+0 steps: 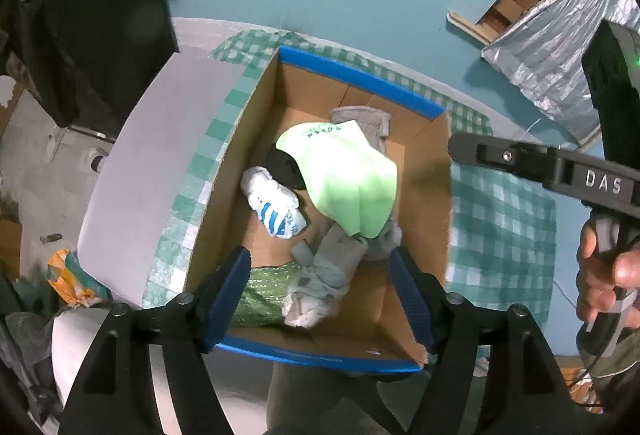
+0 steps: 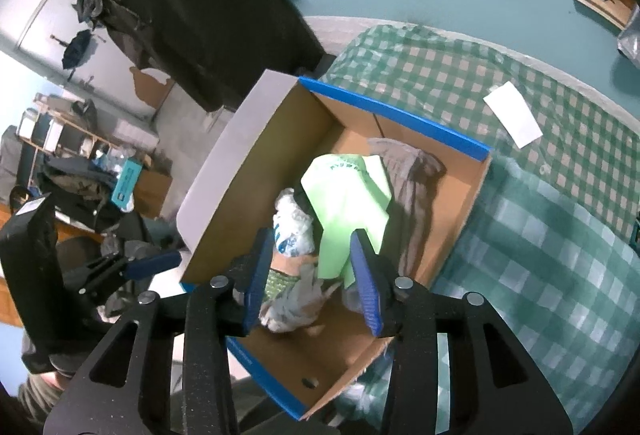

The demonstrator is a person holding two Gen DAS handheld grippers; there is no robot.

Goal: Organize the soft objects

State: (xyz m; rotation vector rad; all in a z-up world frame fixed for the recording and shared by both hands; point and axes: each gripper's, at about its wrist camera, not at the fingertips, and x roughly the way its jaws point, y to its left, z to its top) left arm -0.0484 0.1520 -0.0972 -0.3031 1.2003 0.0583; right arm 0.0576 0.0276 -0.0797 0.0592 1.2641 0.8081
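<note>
An open cardboard box [image 1: 424, 163] with blue rims holds soft things: a light green cloth [image 1: 348, 175], a grey garment [image 1: 368, 119], a white-and-blue bundle [image 1: 276, 203], a pale grey rag [image 1: 324, 283] and a green mesh piece [image 1: 264, 295]. My left gripper [image 1: 320, 299] hovers open over the box's near end, empty. My right gripper [image 2: 314, 271] is open above the same box [image 2: 460, 203], its fingers either side of the green cloth's [image 2: 348, 203] lower tip, not closed on it. The right gripper's body shows in the left wrist view [image 1: 560, 171].
The box sits on a green-checked cloth [image 2: 540, 227] over a bed or table by a teal wall. A white paper [image 2: 514, 115] lies on the checks. A dark cabinet [image 2: 200, 15] with clothes stands to the left. Clutter covers the floor [image 2: 80, 171].
</note>
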